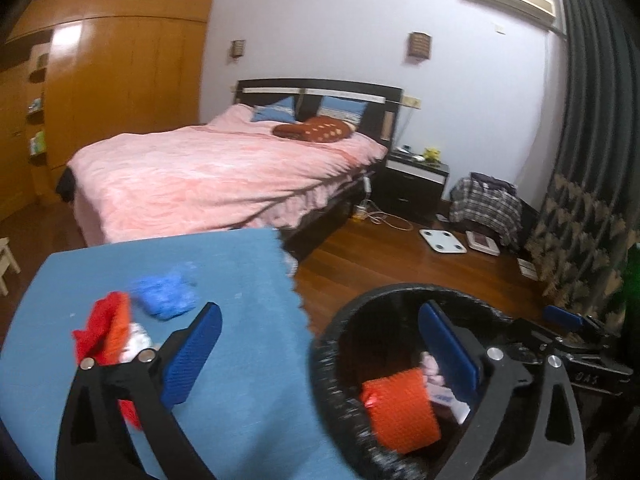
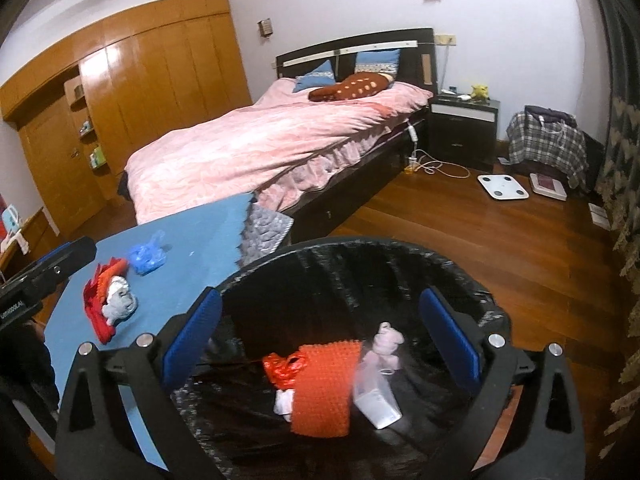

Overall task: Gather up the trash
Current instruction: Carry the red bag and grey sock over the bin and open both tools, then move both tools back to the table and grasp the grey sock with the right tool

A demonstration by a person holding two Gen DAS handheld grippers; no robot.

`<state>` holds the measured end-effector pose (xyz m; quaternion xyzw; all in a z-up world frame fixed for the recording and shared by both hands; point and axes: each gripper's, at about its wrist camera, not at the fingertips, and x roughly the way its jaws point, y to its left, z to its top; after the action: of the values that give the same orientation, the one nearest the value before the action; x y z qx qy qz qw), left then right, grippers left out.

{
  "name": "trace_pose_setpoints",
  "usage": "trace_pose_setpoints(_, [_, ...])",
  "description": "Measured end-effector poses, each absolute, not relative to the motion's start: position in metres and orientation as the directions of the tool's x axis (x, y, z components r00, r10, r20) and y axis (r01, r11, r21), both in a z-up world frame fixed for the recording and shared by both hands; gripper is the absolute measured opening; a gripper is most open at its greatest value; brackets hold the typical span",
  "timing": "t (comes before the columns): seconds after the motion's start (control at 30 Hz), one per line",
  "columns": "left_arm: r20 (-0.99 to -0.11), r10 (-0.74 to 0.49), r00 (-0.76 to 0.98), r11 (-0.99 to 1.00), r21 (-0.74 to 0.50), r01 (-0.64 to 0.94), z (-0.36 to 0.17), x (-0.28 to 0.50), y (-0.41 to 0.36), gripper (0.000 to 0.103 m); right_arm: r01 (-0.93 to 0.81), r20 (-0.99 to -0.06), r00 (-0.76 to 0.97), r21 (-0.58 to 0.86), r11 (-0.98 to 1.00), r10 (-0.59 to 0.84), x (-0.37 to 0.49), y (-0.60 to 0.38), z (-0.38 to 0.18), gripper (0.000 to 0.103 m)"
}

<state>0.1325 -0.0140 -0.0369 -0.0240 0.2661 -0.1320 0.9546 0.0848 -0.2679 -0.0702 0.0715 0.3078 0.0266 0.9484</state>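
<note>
A: Trash split two ways. Lined bin (image 2: 360, 264) beside blue table (image 2: 192, 264), parked close for short drops; orange pad (image 2: 324, 388) already inside.
B: Red scrap (image 1: 104, 332), blue bag (image 2: 147, 257) left on table. Left gripper (image 1: 320, 360), right gripper (image 2: 320, 356) both spread wide, nothing between pads.

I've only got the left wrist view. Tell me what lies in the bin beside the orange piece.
Observer: In the bin, a crumpled red bag touches the left edge of the orange piece.
Operator: Report the right gripper.
Observer: It hangs over the bin, fingers wide apart, nothing between them.
Operator: Describe the pale thing on the red pile.
Observer: It is a grey-white crumpled wad lying on top of the pile, on the side nearer the bin.
</note>
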Motion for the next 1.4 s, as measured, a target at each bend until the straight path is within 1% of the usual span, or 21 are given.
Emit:
trace_pose_setpoints(0.27, [-0.512,-0.141,0.847,0.990,-0.073,0.121,-0.046,0.116,0.046,0.097,-0.100,-0.590,0.791,0.143,0.985,0.166,0.095,-0.214,-0.069,0.097])
trace_pose_setpoints(0.53, [-0.525,-0.020,0.851,0.997,-0.068,-0.019,-0.059,0.105,0.112,0.097,-0.214,-0.600,0.763,0.116,0.970,0.240,0.111,-0.149,-0.071,0.097])
trace_pose_setpoints(0.87, [-0.551,0.099,0.829,0.991,-0.023,-0.133,-0.085,0.104,0.171,0.097,-0.317,-0.634,0.714,0.087,0.944,0.298,0.137,-0.073,-0.092,0.097])
trace_pose_setpoints(1.07, [-0.575,0.139,0.807,0.983,-0.017,-0.181,-0.101,0.112,0.197,0.097,-0.350,-0.658,0.683,0.085,0.933,0.317,0.157,-0.035,-0.111,0.097])
trace_pose_setpoints(1.4, [-0.611,0.171,0.773,0.977,0.003,-0.214,-0.124,0.125,0.220,0.097,-0.384,-0.703,0.632,0.080,0.920,0.325,0.188,0.012,-0.145,0.097])
